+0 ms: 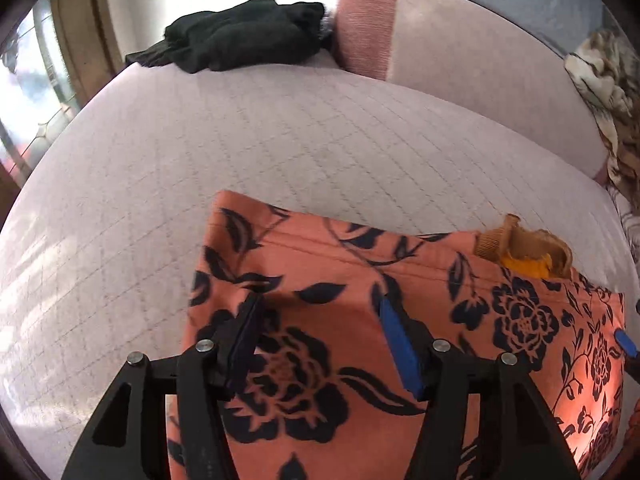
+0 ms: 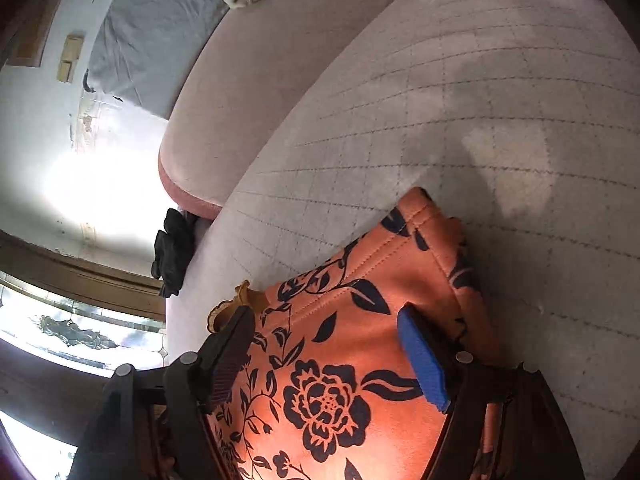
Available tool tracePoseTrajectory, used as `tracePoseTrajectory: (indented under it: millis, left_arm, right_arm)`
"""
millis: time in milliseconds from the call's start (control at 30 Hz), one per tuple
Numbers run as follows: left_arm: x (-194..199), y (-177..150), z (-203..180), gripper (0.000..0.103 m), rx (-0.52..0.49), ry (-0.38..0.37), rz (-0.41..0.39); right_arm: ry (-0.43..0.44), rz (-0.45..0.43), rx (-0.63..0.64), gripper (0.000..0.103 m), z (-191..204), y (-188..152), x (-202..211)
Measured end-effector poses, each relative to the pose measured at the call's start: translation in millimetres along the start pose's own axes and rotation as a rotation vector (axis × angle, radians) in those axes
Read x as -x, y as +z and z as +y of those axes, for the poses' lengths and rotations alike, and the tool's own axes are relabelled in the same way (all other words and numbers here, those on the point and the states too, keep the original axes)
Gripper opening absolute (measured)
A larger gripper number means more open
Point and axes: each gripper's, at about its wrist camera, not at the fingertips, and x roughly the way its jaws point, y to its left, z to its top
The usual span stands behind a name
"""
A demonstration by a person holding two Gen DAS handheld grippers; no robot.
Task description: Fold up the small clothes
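Observation:
An orange garment (image 1: pixel 360 300) with a dark flower print lies flat on the quilted pale bed cover (image 1: pixel 200 152); its stitched hem faces away from me. My left gripper (image 1: pixel 320 316) hovers over the garment's left part, jaws open, with nothing pinched between the pads. The right wrist view shows the same garment (image 2: pixel 352 360), with my right gripper (image 2: pixel 324 320) over it, jaws wide open and not gripping the cloth. A mustard ribbed piece (image 1: pixel 520 248) pokes out at the garment's far edge, just behind my right gripper's dark finger (image 2: pixel 232 340).
A black garment (image 1: pixel 240 40) lies crumpled at the far edge of the bed, seen also as a dark lump (image 2: pixel 172 248). A pink pillow (image 1: pixel 460 72) lies behind, a patterned blanket (image 1: pixel 612 96) to the right. A window (image 1: pixel 28 80) is at the left.

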Motion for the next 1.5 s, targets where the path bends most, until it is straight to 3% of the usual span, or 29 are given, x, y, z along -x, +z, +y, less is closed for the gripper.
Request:
tracePoseTrajectory:
  millis: [100, 200, 300, 367, 433, 500, 567, 667, 733, 767, 833, 1000, 1233, 1300, 1433, 1500]
  left_arm:
    - [18.6, -10.5, 32.6, 0.061, 0.066, -0.004, -0.019]
    - [40.8, -29.3, 48.0, 0.062, 0.06, -0.012, -0.048]
    - [59.9, -50.6, 60.0, 0.063, 0.051, -0.026, -0.067]
    - [68.6, -63.2, 59.2, 0.067, 0.043, -0.034, -0.074]
    - [73.9, -75.0, 55.8, 0.067, 0.016, -0.032, -0.067]
    - [80.7, -84.9, 55.7, 0.067, 0.004, -0.041, -0.066]
    - [80.5, -87.2, 49.8, 0.067, 0.005, -0.042, -0.071]
    - [84.6, -92.2, 48.2, 0.067, -0.001, -0.053, -0.07]
    - [87.1, -94.2, 46.4, 0.067, -0.001, -0.057, -0.064]
    - [88.2, -94.2, 44.9, 0.067, -0.002, -0.06, -0.063]
    - [91.9, -95.9, 45.2, 0.067, -0.012, -0.055, -0.077]
    - [94.2, -99.9, 46.7, 0.068, -0.009, -0.049, -0.076]
    - [86.6, -112.9, 32.6, 0.068, -0.043, -0.057, -0.058]
    - [86.9, -119.3, 25.1, 0.068, -0.064, -0.063, -0.049]
    - [84.6, -126.4, -0.9, 0.069, -0.116, -0.085, -0.052]
    - [81.0, -128.6, -15.7, 0.069, -0.14, -0.094, -0.054]
  right_arm:
    - [-0.026, -0.045, 0.041, 0.077, 7.4, -18.0, 23.9]
    - [0.03, -0.052, 0.093, 0.077, 18.4, -51.2, 50.1]
    - [0.099, 0.007, 0.146, 0.082, 25.1, -94.2, 63.1]
    - [0.058, 0.043, 0.185, 0.082, 18.3, -114.1, 59.1]
    - [-0.072, 0.057, 0.151, 0.081, -1.5, -119.5, 52.0]
    - [-0.038, 0.017, 0.099, 0.081, -4.0, -120.5, 63.7]
    - [-0.011, -0.015, 0.149, 0.082, 11.2, -125.0, 76.9]
    - [0.016, 0.003, 0.214, 0.082, 22.0, -131.9, 74.0]
    - [-0.086, 0.035, 0.174, 0.083, 2.4, -126.6, 54.6]
    - [-0.093, 0.033, 0.118, 0.079, -10.7, -123.3, 50.4]
    - [-0.043, -0.019, 0.053, 0.08, -8.2, -122.8, 65.1]
    - [0.015, -0.063, 0.12, 0.081, 20.4, -146.0, 92.9]
    - [-0.017, 0.006, -0.021, 0.081, -18.7, -203.5, 85.7]
    - [0.021, -0.02, -0.079, 0.081, -29.2, -198.9, 88.5]
    - [-0.007, -0.109, -0.153, 0.081, -38.9, -172.7, 90.8]
    - [0.034, -0.122, -0.232, 0.081, -51.2, -160.3, 83.7]
